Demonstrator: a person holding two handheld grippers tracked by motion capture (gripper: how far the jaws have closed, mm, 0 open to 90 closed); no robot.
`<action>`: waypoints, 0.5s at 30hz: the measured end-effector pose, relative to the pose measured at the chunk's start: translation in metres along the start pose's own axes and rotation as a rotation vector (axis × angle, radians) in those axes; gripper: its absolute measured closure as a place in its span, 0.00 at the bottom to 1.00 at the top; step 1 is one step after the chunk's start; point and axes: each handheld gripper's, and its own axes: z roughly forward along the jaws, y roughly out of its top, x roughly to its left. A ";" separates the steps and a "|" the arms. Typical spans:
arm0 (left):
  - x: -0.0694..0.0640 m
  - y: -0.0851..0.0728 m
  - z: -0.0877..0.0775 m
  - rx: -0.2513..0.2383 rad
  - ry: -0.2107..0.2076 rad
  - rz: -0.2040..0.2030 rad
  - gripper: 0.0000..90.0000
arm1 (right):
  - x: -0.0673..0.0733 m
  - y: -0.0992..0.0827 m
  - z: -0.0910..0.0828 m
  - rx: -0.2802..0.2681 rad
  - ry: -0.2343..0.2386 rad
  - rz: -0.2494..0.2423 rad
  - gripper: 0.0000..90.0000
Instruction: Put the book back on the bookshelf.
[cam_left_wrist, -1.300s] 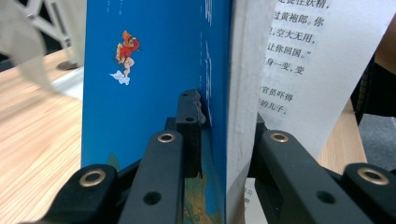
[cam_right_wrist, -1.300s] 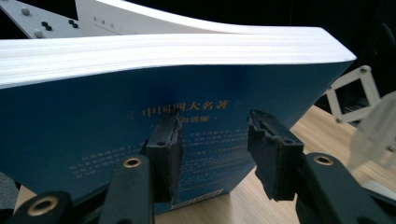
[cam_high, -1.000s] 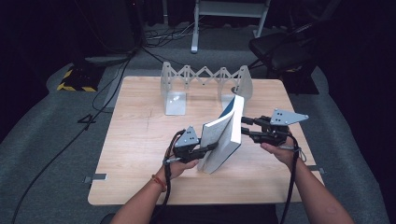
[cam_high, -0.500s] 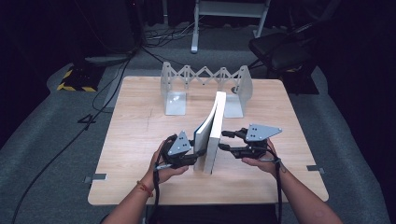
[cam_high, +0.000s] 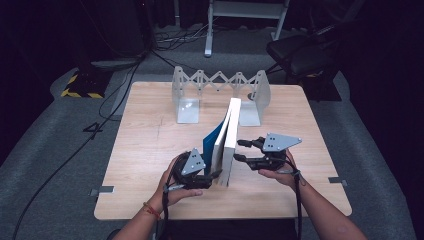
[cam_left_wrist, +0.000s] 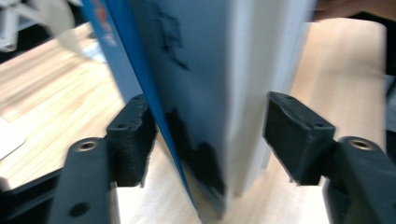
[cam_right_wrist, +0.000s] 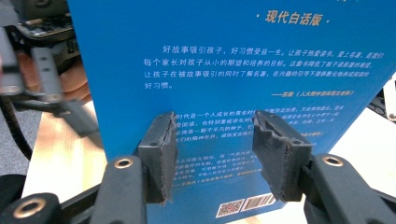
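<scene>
The left gripper (cam_high: 216, 175) has just spread its jaws off the book (cam_high: 226, 145), the right gripper (cam_high: 239, 150) stands spread beside its cover, so the book now stands unsupported

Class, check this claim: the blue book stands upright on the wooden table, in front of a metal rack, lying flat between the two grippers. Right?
Not quite. The book is not lying flat; it stands on its edge on the table, in front of the rack, between the left gripper and right gripper, as the high view shows.

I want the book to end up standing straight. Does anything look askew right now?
Yes. The book stands on edge on the table, and its blue cover splays out to the left. The left gripper has just been opening around its near end, so nothing pinches it shut.
</scene>
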 end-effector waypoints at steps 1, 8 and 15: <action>-0.003 0.001 0.001 0.000 0.001 0.009 0.28 | 0.000 0.000 0.000 -0.003 0.005 0.002 0.54; -0.025 0.008 0.014 0.019 0.044 0.037 0.19 | 0.008 0.003 0.005 0.010 -0.008 -0.025 0.54; -0.030 0.012 0.030 -0.005 0.187 -0.045 0.20 | 0.008 0.004 0.008 0.009 -0.014 0.002 0.53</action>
